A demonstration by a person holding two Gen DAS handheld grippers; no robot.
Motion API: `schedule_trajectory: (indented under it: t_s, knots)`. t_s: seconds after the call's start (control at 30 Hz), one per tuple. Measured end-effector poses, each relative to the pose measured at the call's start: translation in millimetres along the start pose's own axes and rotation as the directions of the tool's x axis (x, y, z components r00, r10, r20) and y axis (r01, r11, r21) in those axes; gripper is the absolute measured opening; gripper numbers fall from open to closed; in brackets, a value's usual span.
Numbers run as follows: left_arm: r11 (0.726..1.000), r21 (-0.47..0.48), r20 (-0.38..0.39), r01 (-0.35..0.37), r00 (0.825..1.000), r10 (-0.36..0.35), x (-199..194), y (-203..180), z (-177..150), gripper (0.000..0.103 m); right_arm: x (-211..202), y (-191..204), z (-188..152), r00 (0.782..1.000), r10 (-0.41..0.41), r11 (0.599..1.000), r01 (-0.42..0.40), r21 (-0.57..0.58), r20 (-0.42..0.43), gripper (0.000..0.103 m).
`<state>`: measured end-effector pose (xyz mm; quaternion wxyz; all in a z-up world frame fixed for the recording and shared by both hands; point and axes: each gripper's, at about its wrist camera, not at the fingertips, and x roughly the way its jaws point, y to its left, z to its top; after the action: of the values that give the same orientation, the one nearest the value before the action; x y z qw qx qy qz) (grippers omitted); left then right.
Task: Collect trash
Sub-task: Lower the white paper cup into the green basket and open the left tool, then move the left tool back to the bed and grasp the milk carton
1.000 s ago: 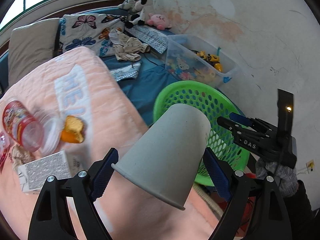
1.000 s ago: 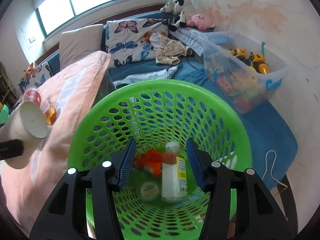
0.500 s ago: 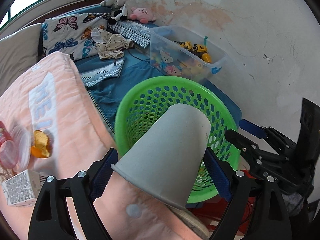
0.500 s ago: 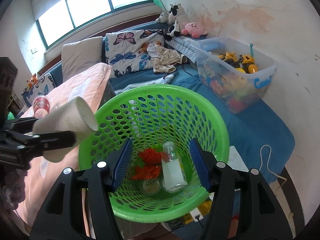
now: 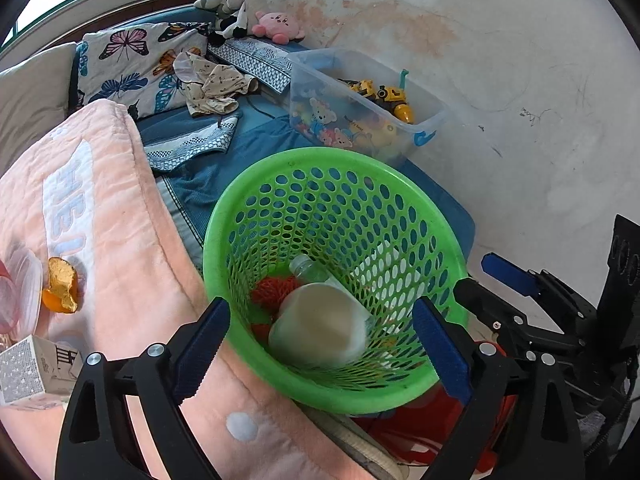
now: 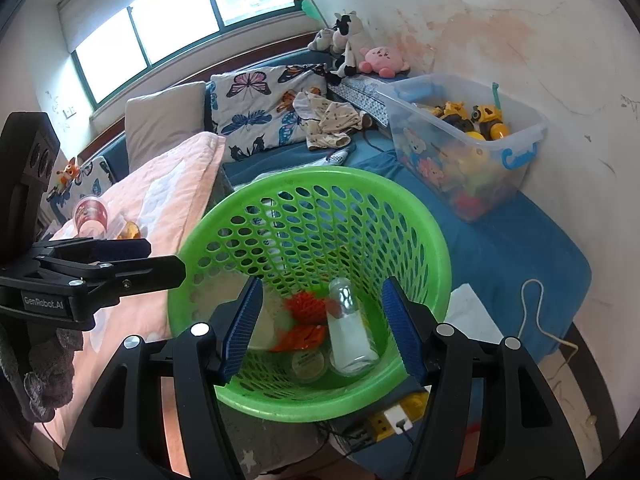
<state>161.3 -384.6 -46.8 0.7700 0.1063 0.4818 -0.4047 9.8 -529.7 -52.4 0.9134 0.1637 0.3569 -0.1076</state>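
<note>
- The paper cup (image 5: pixel 320 324), clamped in the left tool (image 5: pixel 320 344) a second ago, now lies inside the green basket (image 5: pixel 256 200) at lower centre; the jaws have just spread wider and hold nothing.
- The right tool (image 6: pixel 322 320) hangs over the basket, jaws apart and empty, having just widened.
- One piece is binned; the orange peel (image 5: pixel 60 290) and small box (image 5: pixel 28 368) at the left edge wait on the pink blanket (image 5: pixel 128 248).

Left gripper (image 5: pixel 320 344), right gripper (image 6: pixel 322 328): black frames, blue ribbed pads, silver screws, "GenRobot.AI" marking; grey knit glove (image 6: pixel 48 368).
</note>
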Motion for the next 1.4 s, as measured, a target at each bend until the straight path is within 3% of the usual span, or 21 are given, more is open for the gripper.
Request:
schedule_trajectory:
  t_s: [0.33, 0.6, 0.83, 1.13, 1.4]
  knots:
    - [0.996, -0.047, 0.064, -0.08, 0.995, 0.083, -45, 33, -25, 0.089, -9, 23, -6, 0.999, 0.033, 0.999, -0.033, -0.027, 0.008, 0.063]
    - [0.978, -0.07, 0.086, -0.195, 0.976, 0.2, -76, 82, -43, 0.089, -7, 50, -4, 0.998, 0.065, 0.996, -0.064, -0.069, 0.005, 0.065]
    - [0.961, -0.029, 0.078, -0.276, 0.958, 0.277, -92, 125, -54, 0.089, -2, 69, -2, 0.997, 0.083, 0.991, -0.083, -0.102, -0.01, 0.065]
    - [0.954, 0.051, 0.057, -0.294, 0.955, 0.292, -97, 164, -62, 0.089, 9, 87, 0, 0.995, 0.092, 0.987, -0.096, -0.13, -0.033, 0.066]
    - [0.96, 0.129, 0.03, -0.248, 0.969, 0.247, -90, 182, -62, 0.089, 20, 97, 2, 0.994, 0.098, 0.984, -0.105, -0.141, -0.056, 0.066]
